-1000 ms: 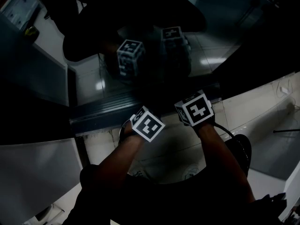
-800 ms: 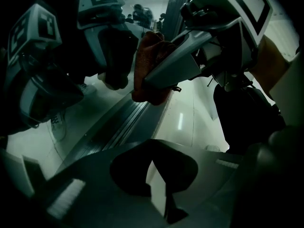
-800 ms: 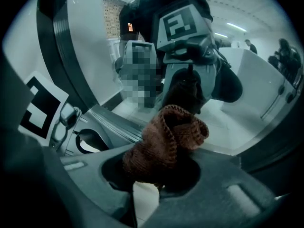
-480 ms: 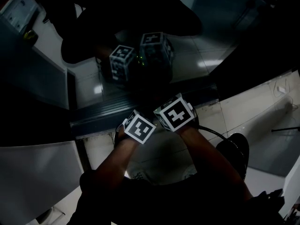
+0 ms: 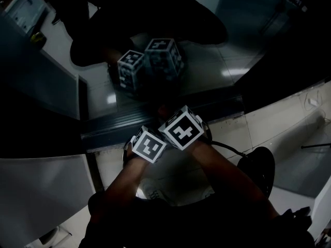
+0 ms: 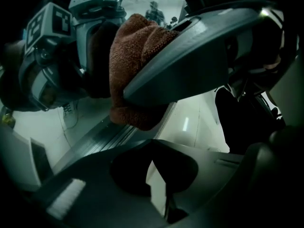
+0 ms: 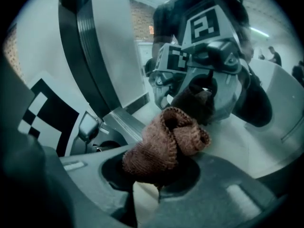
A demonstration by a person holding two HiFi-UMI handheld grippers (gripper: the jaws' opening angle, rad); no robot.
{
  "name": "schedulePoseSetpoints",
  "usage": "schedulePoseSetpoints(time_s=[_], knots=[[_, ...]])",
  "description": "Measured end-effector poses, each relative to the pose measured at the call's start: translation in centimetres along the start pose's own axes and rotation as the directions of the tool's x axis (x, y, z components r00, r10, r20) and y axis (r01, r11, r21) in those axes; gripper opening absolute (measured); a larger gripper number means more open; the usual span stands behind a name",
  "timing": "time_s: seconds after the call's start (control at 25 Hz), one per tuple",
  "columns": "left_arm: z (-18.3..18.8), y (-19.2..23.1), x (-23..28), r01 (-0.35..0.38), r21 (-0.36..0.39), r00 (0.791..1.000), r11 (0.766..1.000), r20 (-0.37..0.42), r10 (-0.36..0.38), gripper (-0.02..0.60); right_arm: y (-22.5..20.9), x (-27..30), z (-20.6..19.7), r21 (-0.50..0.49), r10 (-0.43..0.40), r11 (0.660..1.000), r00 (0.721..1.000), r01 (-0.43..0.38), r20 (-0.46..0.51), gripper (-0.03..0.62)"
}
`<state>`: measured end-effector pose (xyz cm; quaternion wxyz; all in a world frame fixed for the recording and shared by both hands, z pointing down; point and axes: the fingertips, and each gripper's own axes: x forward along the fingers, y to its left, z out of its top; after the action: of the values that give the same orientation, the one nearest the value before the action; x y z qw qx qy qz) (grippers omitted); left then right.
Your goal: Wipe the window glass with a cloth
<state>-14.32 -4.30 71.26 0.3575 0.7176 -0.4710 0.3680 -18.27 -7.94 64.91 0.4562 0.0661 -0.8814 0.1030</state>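
You seem mid-wipe: right claw pinches the cloth at the glass, left claw narrow and empty; next, sweep sideways.

Pale tiled floor bears a ribbed metal track along its far edge.

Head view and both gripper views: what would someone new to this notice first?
Probably the brown cloth, bunched in the right tongs and held up to the window glass, where its dark reflection seems to meet it. Next come the black-and-white marker cubes, side by side at the middle of the dim head view, with their reflections in the glass just above.
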Motion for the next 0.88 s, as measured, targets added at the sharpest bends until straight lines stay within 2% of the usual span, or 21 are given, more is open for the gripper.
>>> schedulePoseSetpoints(time_s=[0.12,0.32,0.52,0.68,0.88], knots=[[0.3,-0.2,-0.1,0.003,0.0,1.0,1.0,0.013,-0.003,0.017,0.3,0.1,0.3,-0.031,0.02,0.999,0.999,-0.019,0.032,0.072],[-0.7,0.3,0.0,0.002,0.01,0.999,1.0,-0.033,-0.002,0.017,1.5,0.4,0.8,-0.096,0.086,0.992,0.996,-0.082,0.037,0.072],[1.9,-1.3,0.5,0.038,0.063,0.999,0.997,0.0,-0.039,0.017,0.2,-3.1,-1.0,-0.109,0.14,0.985,0.989,-0.135,0.04,0.074],[3.2,-2.4,1.6,0.05,0.112,0.999,0.992,-0.006,-0.05,0.017,-5.5,-8.5,-4.8,-0.035,0.068,0.997,0.997,-0.067,0.033,0.072],[4.4,-3.3,2.4,0.069,0.15,0.997,0.986,0.008,-0.071,0.017,-14.9,-14.6,-8.7,0.077,-0.135,0.988,0.991,0.133,0.018,0.073]])
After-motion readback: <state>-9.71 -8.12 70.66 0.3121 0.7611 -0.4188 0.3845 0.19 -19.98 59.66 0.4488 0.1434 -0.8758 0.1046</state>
